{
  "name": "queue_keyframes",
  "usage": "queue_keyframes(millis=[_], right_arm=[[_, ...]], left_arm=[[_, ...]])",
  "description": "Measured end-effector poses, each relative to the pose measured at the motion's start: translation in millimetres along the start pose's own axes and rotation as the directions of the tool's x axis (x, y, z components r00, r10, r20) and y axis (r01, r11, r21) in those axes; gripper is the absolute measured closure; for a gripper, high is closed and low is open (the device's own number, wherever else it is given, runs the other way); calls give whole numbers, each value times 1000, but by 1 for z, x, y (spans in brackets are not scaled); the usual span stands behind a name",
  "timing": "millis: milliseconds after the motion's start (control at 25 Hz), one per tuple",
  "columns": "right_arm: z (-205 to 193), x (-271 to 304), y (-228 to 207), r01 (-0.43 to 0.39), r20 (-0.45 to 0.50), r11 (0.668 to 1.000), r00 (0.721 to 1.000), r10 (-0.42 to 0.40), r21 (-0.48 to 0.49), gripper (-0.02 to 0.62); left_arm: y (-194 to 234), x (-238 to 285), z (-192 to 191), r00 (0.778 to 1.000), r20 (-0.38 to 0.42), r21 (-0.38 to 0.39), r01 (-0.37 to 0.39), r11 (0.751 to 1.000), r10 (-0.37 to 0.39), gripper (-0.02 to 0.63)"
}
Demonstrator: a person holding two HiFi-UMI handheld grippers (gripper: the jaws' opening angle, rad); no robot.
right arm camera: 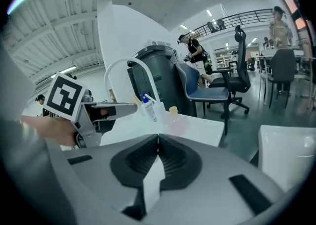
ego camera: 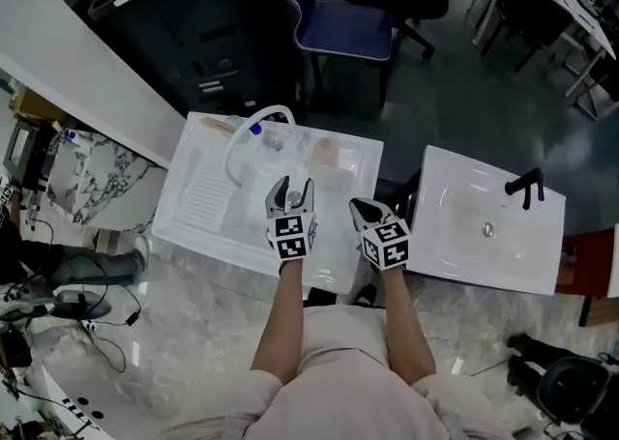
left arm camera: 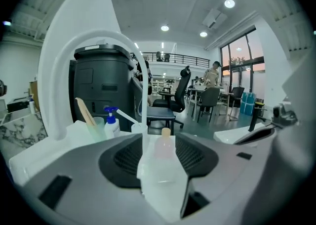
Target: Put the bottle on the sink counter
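Bottle: stands upright, tan cap up, near the back of the white sink, just right of the arched faucet; ledge or basin, I cannot tell.
Left gripper: jaws apart, nothing clamped, over the basin.
Right gripper: jaws pressed together, empty, at the sink's right edge.
Key relation: bottle lies straight ahead of the left jaws and a touch right, seen through their gap, not touching them.
Long axis: vertical, so the jaws would close across its sides.
Nearer hand: left, I judge.
Neighbours: blue pump bottle and cup left of the faucet.
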State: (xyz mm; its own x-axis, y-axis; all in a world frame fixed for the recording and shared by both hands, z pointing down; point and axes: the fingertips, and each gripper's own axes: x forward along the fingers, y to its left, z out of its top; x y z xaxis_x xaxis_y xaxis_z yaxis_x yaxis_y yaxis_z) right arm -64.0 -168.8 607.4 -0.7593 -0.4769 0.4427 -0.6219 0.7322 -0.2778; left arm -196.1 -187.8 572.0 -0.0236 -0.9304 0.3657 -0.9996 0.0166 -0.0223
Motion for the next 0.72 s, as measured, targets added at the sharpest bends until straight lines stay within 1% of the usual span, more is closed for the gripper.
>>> queue_keyframes(millis=[160,400,520,720], right_arm=[[5,-9,-1,19,32,1000,999,-19,-1,591],[9,-21,-7,59,62,998,996,-58,-6,591],[12,-27,-7,67,72,998,995,-66,-16,591],[9,-30,-8,78,76,997,994,-78,3,591]], left_arm=[[-7,-19,-1,1000,5,6,-4,1000,4,394],[-15,-33,0,1000,11,46,8,999,-9,394],[-18,-39,0,1000,18,44,9,999,-10,396],[-19,-47,-5,1000,11,44,8,999,-8,399]])
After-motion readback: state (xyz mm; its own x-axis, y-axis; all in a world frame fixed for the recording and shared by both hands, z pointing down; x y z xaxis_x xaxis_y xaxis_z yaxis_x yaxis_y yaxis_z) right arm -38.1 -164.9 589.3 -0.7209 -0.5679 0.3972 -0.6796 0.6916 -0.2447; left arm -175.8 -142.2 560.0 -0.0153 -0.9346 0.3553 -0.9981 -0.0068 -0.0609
